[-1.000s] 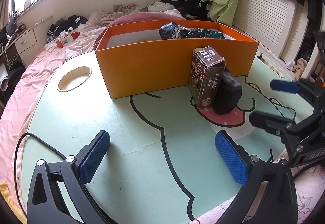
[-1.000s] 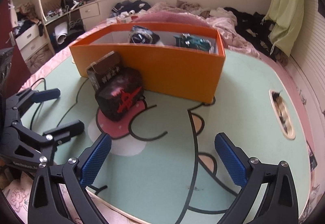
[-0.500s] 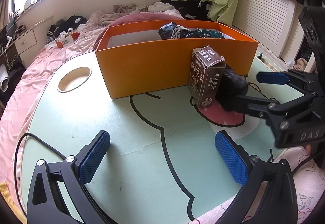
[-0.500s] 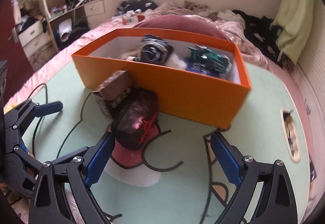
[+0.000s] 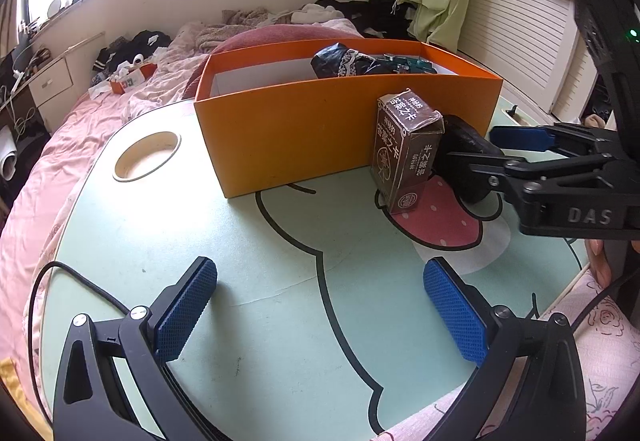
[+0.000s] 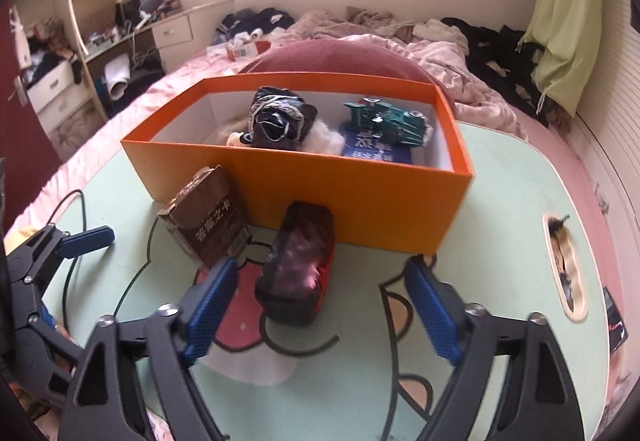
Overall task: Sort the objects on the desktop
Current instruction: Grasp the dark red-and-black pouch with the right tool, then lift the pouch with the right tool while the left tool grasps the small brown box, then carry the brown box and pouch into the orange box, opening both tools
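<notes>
The bench (image 6: 500, 177) is pale green with a cartoon face printed on it and sits over a pink bed (image 6: 460, 53). On its far half stands an orange box (image 6: 360, 197), open on top, holding a black bundle (image 6: 280, 119), a green toy car (image 6: 390, 119) and a blue card (image 6: 376, 153) under the car.

Against the box's near wall, toward its left end, stands a brown carton (image 6: 208, 219), upright and torn open at the top. Just right of it, and also hard against the box wall, lies a black pouch (image 6: 300, 265) with red marks. Its long axis runs near to far, one end toward the box and the other toward the camera in the right wrist view. Box behind and carton at the left hem it in; its right side is free.

The right gripper (image 6: 316, 311) points down at the pouch, its jaws closing with the pouch's near end between them; the pads are not yet pressing it, and the left pad sits close to the carton's foot.

The left gripper (image 5: 320, 311) hovers over bare bench nearer the left, jaws spread wide and holding nothing, well apart from the pouch.
</notes>
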Motion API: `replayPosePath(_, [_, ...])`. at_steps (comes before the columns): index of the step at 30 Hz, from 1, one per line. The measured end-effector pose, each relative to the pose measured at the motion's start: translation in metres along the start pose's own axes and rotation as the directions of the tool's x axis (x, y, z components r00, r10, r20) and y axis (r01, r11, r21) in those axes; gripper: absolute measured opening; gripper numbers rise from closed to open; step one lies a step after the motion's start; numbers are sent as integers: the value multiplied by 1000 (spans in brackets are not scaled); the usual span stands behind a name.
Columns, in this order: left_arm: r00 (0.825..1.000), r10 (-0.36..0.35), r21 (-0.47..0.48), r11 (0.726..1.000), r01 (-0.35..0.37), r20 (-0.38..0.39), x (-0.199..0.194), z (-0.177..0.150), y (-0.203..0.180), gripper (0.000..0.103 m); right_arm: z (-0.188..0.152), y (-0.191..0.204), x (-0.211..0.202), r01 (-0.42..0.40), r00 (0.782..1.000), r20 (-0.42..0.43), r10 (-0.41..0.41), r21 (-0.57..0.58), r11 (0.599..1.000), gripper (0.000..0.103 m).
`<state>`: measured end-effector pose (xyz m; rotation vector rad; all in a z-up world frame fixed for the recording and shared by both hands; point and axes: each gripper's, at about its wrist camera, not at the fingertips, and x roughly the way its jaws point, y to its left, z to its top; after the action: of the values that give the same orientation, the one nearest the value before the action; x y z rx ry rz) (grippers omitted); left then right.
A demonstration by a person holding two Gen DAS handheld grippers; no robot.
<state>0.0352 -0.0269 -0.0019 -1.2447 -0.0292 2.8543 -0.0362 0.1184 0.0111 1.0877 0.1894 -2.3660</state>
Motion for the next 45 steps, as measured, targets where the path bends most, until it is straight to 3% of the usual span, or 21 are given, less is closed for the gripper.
replayPosePath(4, [1000, 4, 4, 1000, -4, 2, -1, 0, -1, 103, -5, -7, 7, -26, 999, -37, 28, 37, 999, 27])
replayPosePath(5, [1000, 5, 5, 1000, -5, 3, -1, 1, -1, 103, -7, -9, 5, -25, 999, -27, 26, 48, 999, 27])
replayPosePath(12, [1000, 7, 8, 1000, -7, 2, -1, 3, -3, 103, -31, -24, -14, -4, 1000, 23, 2, 91, 996, 27])
replayPosePath(18, [999, 34, 62, 997, -37, 38, -10, 7, -17, 103, -51, -17, -28, 58, 997, 54, -59, 32, 998, 27])
replayPosePath(23, [994, -54, 71, 996, 47, 96, -22, 30, -25, 103, -51, -21, -27, 48, 997, 57, -50, 42, 998, 28])
replayPosePath(25, [992, -93, 58, 994, 89, 82, -16, 45, -28, 95, -51, -22, -27, 48, 997, 58, -51, 44, 998, 28])
replayPosePath(27, [994, -97, 44, 995, 95, 49, -7, 55, -31, 65, -51, -23, -27, 44, 997, 60, -47, 47, 998, 28])
replayPosePath(31, [990, -138, 41, 989, 139, -23, 17, 67, -38, 54, -52, -23, -28, 41, 997, 62, -44, 51, 998, 33])
replayPosePath(33, [989, -142, 53, 988, 145, -52, 25, 65, -43, 28, -51, -24, -27, 40, 997, 62, -43, 51, 998, 33])
replayPosePath(34, [988, -143, 59, 987, 146, -58, 26, 64, -45, 20, -51, -24, -27, 39, 997, 62, -42, 52, 998, 33])
replayPosePath(37, [989, -143, 59, 988, 144, -23, 16, 57, -43, 19, -51, -24, -27, 37, 997, 62, -40, 55, 998, 34])
replayPosePath(38, [990, -142, 58, 988, 142, -11, 12, 55, -40, 19, -50, -24, -27, 35, 997, 60, -39, 56, 998, 39])
replayPosePath(39, [990, -143, 56, 988, 143, 4, 6, 52, -38, 19, -49, -25, -27, 32, 998, 57, -35, 56, 998, 45])
replayPosePath(40, [989, -148, 53, 988, 147, 17, -1, 49, -37, 19, -48, -25, -26, 27, 998, 56, -30, 56, 998, 61])
replayPosePath(41, [988, -152, 50, 987, 151, 26, -6, 46, -34, 19, -47, -25, -25, 16, 999, 49, -19, 52, 999, 69])
replayPosePath(45, [989, -145, 39, 989, 143, 43, -22, 31, -25, 19, -41, -22, -24, 24, 999, 48, -26, 36, 999, 70])
